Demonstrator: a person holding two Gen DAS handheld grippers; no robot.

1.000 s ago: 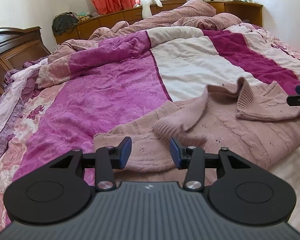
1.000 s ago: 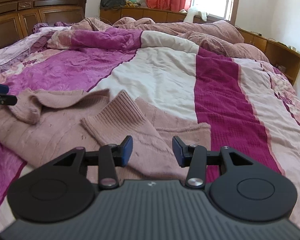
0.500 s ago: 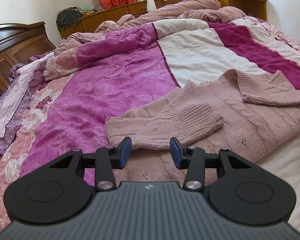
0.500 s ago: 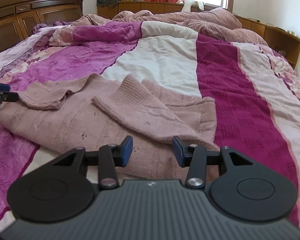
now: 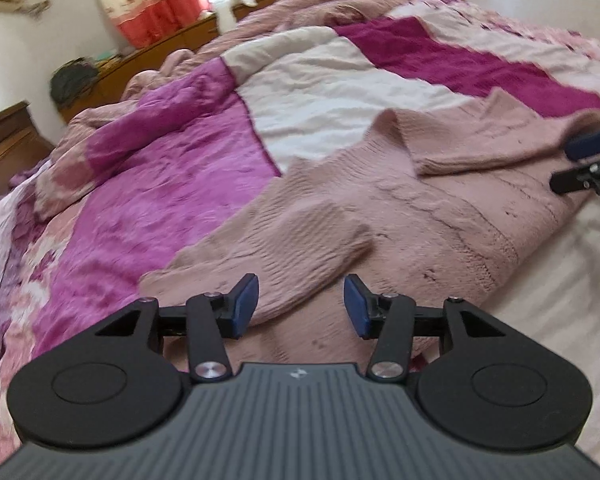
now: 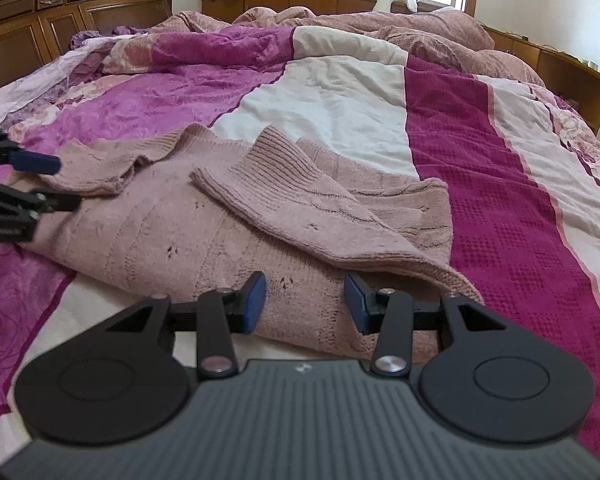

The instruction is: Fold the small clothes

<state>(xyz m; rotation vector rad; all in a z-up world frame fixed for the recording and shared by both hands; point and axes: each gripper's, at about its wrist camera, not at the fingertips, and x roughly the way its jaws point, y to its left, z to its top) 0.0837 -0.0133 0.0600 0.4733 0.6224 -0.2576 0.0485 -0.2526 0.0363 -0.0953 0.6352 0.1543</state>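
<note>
A dusty-pink knitted sweater (image 5: 440,216) (image 6: 172,232) lies flat on the bed with both sleeves folded inward over its body. My left gripper (image 5: 300,306) hovers low over the sweater's near left edge by the folded sleeve cuff (image 5: 300,248). Its jaws are opening and nothing is pinched between the blue pads. My right gripper (image 6: 305,303) stands open above the sweater's near hem, just short of the right folded sleeve (image 6: 300,200), its pads clear of the knit. Each gripper shows at the edge of the other's view.
The sweater rests on a quilt (image 6: 340,92) with magenta, white and dark pink stripes. A rumpled pink duvet (image 6: 380,28) is heaped at the far side. A wooden headboard (image 6: 60,8) and a low wooden shelf (image 6: 560,68) border the bed.
The left sleeve, held up a second ago, now lies across the sweater's body. Left gripper dropped lower, rolled and widened slightly. The right gripper sank a little closer to the hem.
</note>
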